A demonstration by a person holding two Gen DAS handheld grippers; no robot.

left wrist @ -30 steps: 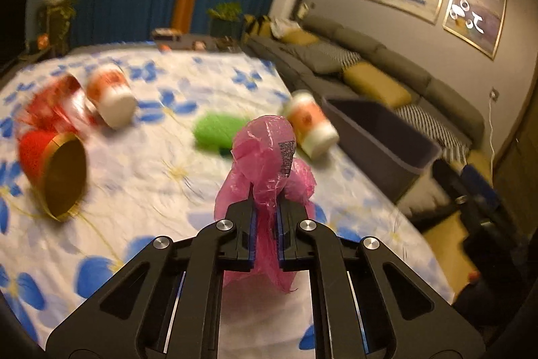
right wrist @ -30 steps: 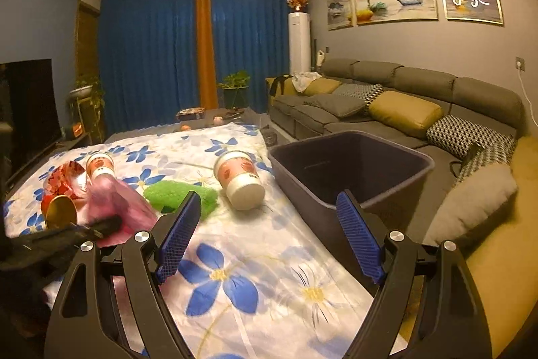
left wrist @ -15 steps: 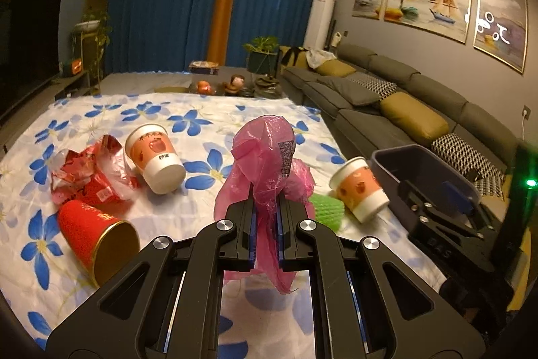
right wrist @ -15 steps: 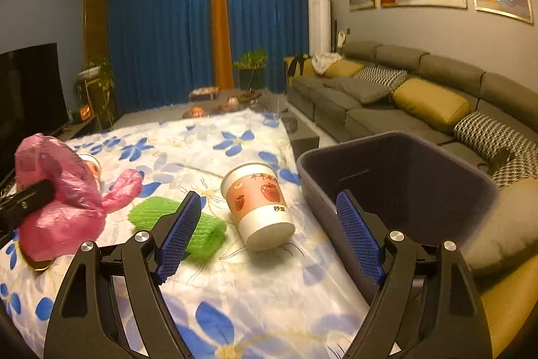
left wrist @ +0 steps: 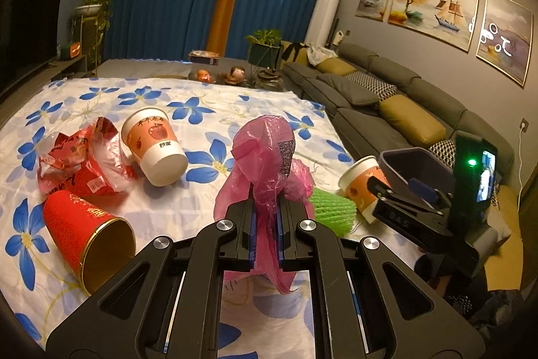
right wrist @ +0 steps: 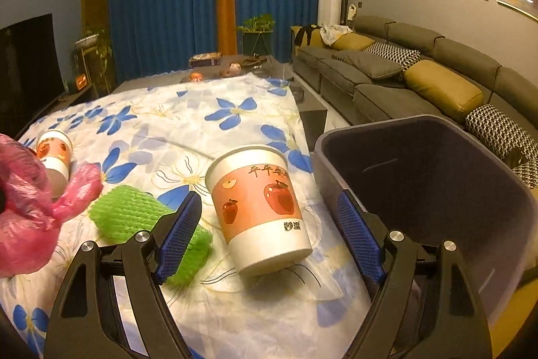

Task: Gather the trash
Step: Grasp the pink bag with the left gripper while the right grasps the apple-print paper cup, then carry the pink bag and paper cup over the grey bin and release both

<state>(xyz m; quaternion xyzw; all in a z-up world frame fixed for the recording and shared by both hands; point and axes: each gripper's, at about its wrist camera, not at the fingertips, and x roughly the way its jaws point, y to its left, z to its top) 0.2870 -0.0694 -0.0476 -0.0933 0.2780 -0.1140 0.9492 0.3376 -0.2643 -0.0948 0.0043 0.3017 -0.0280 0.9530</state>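
Left gripper (left wrist: 267,232) was pinching a pink plastic bag (left wrist: 269,164), which bunched up above its pressed-together fingers over the flowered cloth (left wrist: 201,110). Right gripper (right wrist: 269,224) stood spread wide, nothing between its pads; a paper cup with apples (right wrist: 260,211) lay on its side just ahead, between the two fingers' lines, beside a green foam net (right wrist: 134,217) and the grey bin (right wrist: 437,177). Further left lay a red cup (left wrist: 84,241) and a red wrapper (left wrist: 77,164).

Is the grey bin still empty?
Yes, the right wrist view shows only bare dark walls and floor inside the grey bin.
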